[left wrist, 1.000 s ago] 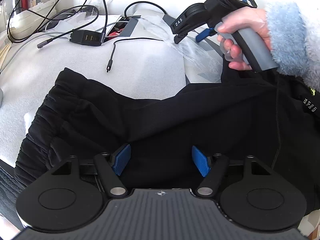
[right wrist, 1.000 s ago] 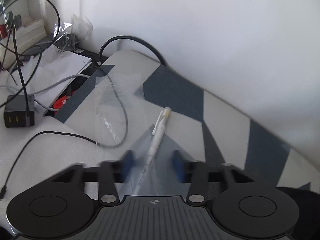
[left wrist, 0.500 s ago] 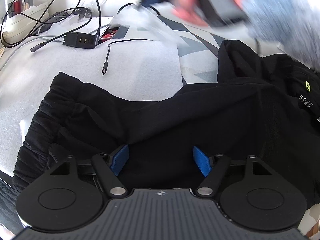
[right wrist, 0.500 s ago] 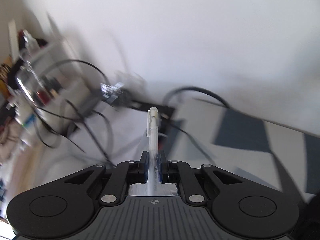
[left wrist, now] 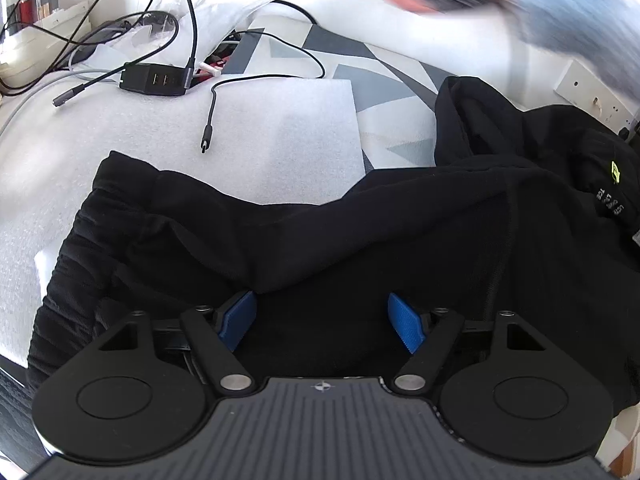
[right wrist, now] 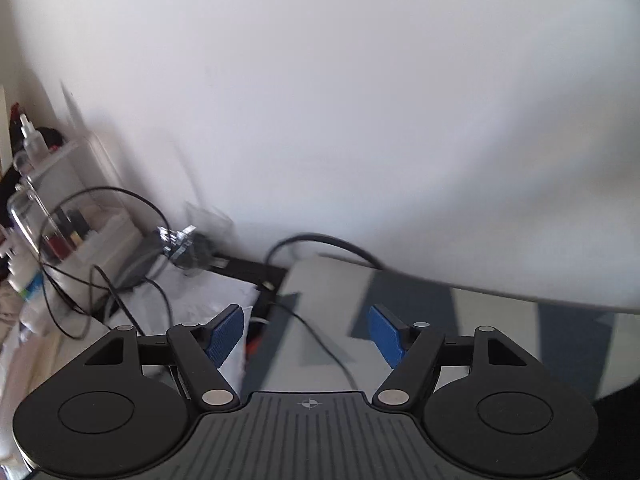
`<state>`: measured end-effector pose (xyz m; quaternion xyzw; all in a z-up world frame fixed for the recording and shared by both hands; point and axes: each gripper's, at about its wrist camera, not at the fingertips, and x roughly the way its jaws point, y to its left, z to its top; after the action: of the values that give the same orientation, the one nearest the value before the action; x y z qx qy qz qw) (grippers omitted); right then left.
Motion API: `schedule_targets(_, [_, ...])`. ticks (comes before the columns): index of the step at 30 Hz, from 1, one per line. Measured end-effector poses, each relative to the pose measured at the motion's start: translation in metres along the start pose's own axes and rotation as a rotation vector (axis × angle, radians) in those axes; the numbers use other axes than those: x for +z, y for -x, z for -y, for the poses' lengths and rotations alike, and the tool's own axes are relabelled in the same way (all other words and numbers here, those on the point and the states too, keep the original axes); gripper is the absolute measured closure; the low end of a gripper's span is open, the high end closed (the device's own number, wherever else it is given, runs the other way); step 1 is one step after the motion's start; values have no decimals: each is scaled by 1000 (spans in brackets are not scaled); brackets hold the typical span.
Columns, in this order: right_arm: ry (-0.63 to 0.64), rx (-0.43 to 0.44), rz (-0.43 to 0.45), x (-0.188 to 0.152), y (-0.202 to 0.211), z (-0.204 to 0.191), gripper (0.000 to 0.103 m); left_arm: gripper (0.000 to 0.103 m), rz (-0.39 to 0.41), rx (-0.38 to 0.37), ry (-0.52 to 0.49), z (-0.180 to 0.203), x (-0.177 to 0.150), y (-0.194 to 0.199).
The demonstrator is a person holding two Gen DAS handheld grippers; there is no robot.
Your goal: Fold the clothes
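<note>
Left wrist view: the left gripper (left wrist: pixel 322 320) hangs released over the black garment (left wrist: pixel 360 232) — folding not begun — while the right gripper (right wrist: pixel 306 336), jaws opening on nothing, needs to come down onto the cloth.

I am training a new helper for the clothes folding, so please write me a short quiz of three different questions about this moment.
1. True or false: the left gripper is clamped on the black garment.
2. What lies between the pads of the right gripper? A) a pen B) a cable plug C) nothing
3. Fill in: the loose cable plug lies on the white ____ sheet.

Key
1. False: its pads stand apart above the cloth.
2. C: the jaws are opening with nothing between them.
3. foam
</note>
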<state>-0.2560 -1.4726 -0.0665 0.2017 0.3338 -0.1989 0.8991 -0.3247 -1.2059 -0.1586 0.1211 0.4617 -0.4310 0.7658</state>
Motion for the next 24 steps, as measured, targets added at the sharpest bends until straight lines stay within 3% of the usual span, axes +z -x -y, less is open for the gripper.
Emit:
schedule_targets(7, [50, -159, -139, -75, 62, 85, 37, 31, -13, 4, 50, -1, 41, -10])
schedule_targets(15, [-74, -235, -68, -144, 141, 139, 36, 31, -15, -5, -40, 31, 69, -21])
schedule_targets(24, [-155, -352, -62, -183, 180, 180, 34, 31, -31, -36, -126, 69, 72, -32])
